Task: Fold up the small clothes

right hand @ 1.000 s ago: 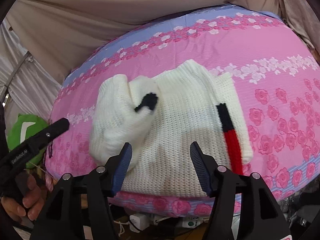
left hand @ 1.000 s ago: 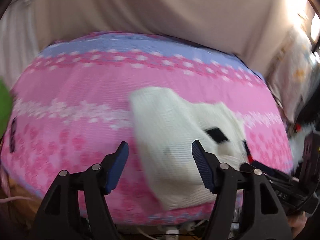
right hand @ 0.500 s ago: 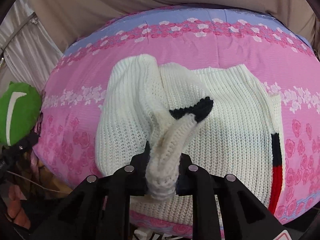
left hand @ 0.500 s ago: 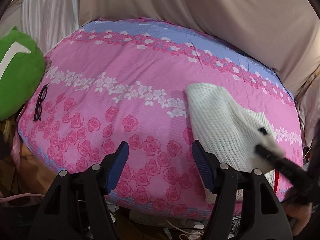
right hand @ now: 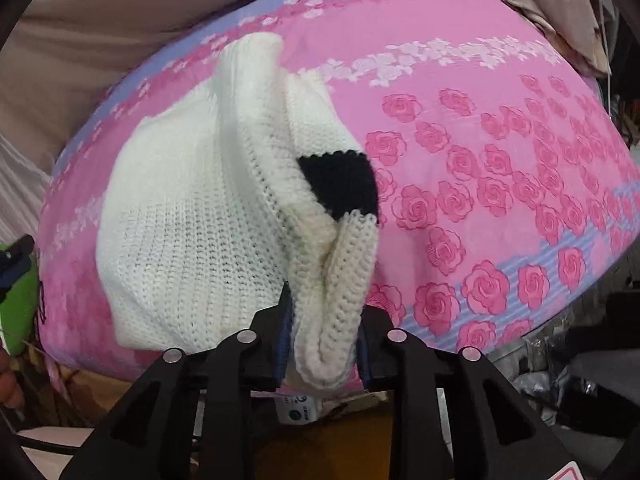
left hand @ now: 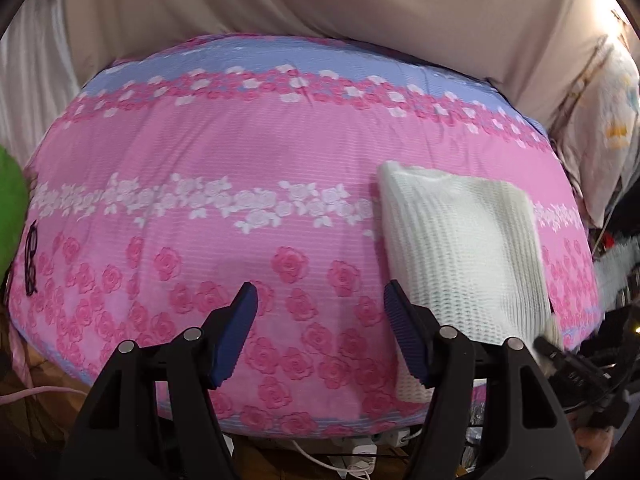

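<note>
Right gripper: we saw the right gripper [right hand: 324, 344] with a doubled fold of the white knit sweater [right hand: 192, 208] pinched between its pads; its jaws were opening, yet the knit still filled the gap.
Left gripper: we found the left gripper [left hand: 320, 336] with its two blue pads [left hand: 236, 332] standing well apart over the bedspread, nothing between them.
Sweater: we counted one, lying on the pink rose-patterned bedspread [right hand: 500, 168] toward its near edge, with one black patch [right hand: 340, 184] beside the lifted fold.
Bedspread: one, with a band of white flowers [left hand: 200, 200] across its middle and a lilac border at the far side.
Eyeglasses: one dark pair [left hand: 31, 256] near the left edge, too small for us to make out well.
Green cushion: one [left hand: 10, 216], cut off by the frame in both views.
Hidden: we could not see the sweater's lower hem behind the right gripper's frame; the far beige cloth [left hand: 320, 0] ran out of view.
</note>
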Demonstrator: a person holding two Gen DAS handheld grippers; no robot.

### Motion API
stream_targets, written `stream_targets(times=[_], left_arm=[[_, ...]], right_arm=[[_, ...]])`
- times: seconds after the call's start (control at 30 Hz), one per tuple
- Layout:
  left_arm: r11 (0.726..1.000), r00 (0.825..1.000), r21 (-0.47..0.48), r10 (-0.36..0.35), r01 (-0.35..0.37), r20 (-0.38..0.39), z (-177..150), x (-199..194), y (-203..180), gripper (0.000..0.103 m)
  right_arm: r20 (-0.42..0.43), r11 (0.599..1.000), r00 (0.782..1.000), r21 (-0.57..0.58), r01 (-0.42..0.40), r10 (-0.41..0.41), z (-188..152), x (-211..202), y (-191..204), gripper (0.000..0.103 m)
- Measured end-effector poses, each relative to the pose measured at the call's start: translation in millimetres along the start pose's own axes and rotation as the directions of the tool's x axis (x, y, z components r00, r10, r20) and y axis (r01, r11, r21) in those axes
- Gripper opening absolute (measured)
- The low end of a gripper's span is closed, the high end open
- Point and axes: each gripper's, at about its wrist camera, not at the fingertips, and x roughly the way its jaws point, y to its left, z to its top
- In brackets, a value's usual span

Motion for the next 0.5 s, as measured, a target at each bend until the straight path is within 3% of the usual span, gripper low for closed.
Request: stream_targets(times=[0.1,0.17,0.23,0.37,0.4,0.47,0.5], left_arm=[[1.000,1.000,0.027,-0.013,0.013,-0.005,0.5,3.4,-11.4,0.066],[0.999,1.000,0.042,-0.020,0.020,-0.017,0.2,6.8,-18.6,0.066],[0.998,0.999,0.055,-0.024,0.025,-0.021,0.0,8.3,-24.9,0.066],[0.997,0.999,0.068,-0.026,0.028,-0.029,-1.7,10.4,-33.2,0.066],[0.997,0.999,0.070,-0.025,0.027,-0.031,-2.7,10.4,-34.2,0.066],[0.997,0.999,0.070,-0.017,0.020,-0.030,-4.6,9.5,-34.7,0.066],[0.998,1.000,0.066,-0.012,0.013,-0.027,-5.4,8.3,-34.1,0.067]], right_arm=[[0.134,0.998,0.989,0.005,0.060,-0.060,9.0,-37.1,4.3,0.051],[0.202,0.992,0.974,-0.055,0.115,-0.101,19.8,-52.7,11.3,0.053],[0.198,0.990,0.977,-0.107,0.096,-0.073,32.8,-49.9,18.6,0.055],[0.074,0.992,0.997,-0.124,-0.013,0.022,46.0,0.4,33.6,0.058],[0.039,0.993,0.999,-0.117,-0.027,0.032,47.1,16.0,37.5,0.056],[0.032,0.993,0.998,-0.107,-0.050,0.054,45.2,24.4,46.1,0.013],[0.062,0.991,0.994,-0.097,-0.088,0.094,48.2,13.9,50.4,0.013]])
